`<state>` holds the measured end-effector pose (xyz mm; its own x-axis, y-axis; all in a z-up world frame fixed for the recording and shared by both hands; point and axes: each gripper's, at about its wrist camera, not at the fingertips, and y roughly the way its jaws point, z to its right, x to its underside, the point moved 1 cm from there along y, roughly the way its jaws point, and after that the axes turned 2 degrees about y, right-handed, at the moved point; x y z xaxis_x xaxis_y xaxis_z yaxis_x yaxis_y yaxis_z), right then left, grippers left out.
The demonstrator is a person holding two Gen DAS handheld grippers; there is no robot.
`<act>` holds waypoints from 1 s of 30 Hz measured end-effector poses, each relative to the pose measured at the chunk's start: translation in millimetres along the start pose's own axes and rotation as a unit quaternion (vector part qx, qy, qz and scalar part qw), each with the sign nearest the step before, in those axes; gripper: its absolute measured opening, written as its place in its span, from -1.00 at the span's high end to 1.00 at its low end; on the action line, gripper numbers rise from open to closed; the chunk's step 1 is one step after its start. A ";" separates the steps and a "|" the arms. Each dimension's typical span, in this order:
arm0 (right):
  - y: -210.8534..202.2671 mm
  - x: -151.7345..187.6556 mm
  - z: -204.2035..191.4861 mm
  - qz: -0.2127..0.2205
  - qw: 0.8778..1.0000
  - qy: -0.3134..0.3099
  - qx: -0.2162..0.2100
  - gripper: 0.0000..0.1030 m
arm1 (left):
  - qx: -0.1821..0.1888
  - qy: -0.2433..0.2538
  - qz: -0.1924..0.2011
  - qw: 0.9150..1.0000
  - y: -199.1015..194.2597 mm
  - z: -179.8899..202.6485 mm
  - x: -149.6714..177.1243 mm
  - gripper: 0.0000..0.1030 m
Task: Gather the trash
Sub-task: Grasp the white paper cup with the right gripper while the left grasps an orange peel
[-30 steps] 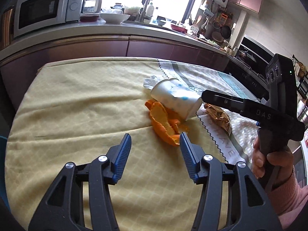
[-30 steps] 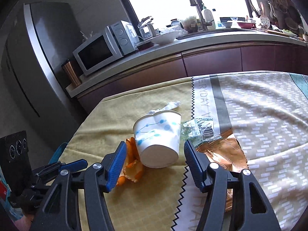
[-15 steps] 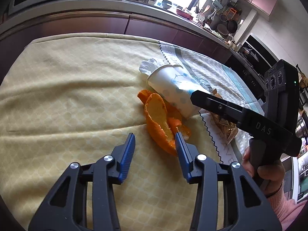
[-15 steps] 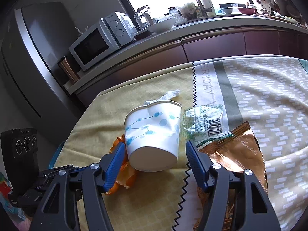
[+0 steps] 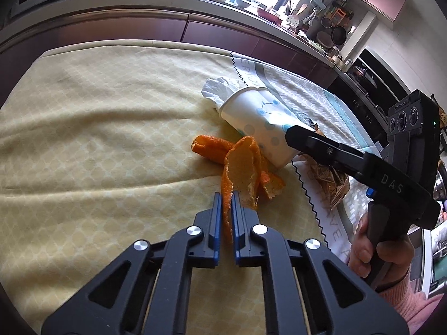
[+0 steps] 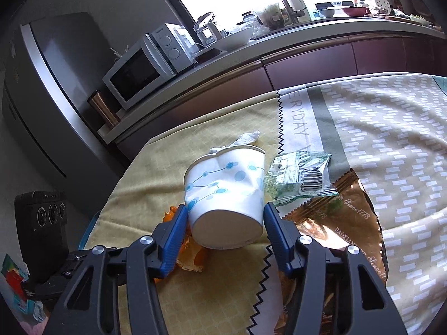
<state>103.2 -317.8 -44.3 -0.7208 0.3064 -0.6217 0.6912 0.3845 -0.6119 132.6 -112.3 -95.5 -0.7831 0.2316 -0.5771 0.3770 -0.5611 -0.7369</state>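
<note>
Orange peel point(image 5: 243, 164) lies on the yellow tablecloth point(image 5: 97, 139). My left gripper point(image 5: 226, 195) is shut on the near edge of the peel. A white paper cup with blue dots point(image 6: 223, 192) lies on its side beside the peel, a crumpled tissue point(image 5: 216, 89) at its mouth. My right gripper point(image 6: 223, 215) has its blue fingers against both sides of the cup's base, and the cup wall is dented. In the left wrist view the cup point(image 5: 257, 120) lies behind the right gripper's arm. A green snack wrapper point(image 6: 296, 178) and a gold wrapper point(image 6: 335, 223) lie right of the cup.
A patterned grey-green cloth point(image 6: 377, 139) covers the table's right part. Beyond the table runs a kitchen counter point(image 6: 307, 36) with a microwave point(image 6: 145, 67), bowls and bottles. A fridge point(image 6: 42, 97) stands at the left.
My left gripper moved forward and shut on the orange peel. My right gripper moved in around the cup's base and narrowed until its fingers press on it.
</note>
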 end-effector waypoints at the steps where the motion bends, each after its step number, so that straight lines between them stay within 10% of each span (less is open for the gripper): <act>1: -1.0 0.5 0.0 0.000 1.000 0.000 -0.001 -0.04 | -0.002 0.001 0.001 1.000 -1.8 0.1 0.8 0.88; 30: -19.2 11.2 -53.0 0.017 0.997 -0.043 -0.069 -0.04 | -0.079 -0.014 0.078 0.994 -102.0 -46.1 35.2 0.89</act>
<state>79.1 -275.6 -13.6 -0.6863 0.2469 -0.6841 0.6965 0.4941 -0.5204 89.4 -10.3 -56.9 -0.7219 0.1288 -0.6799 0.5658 -0.4557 -0.6872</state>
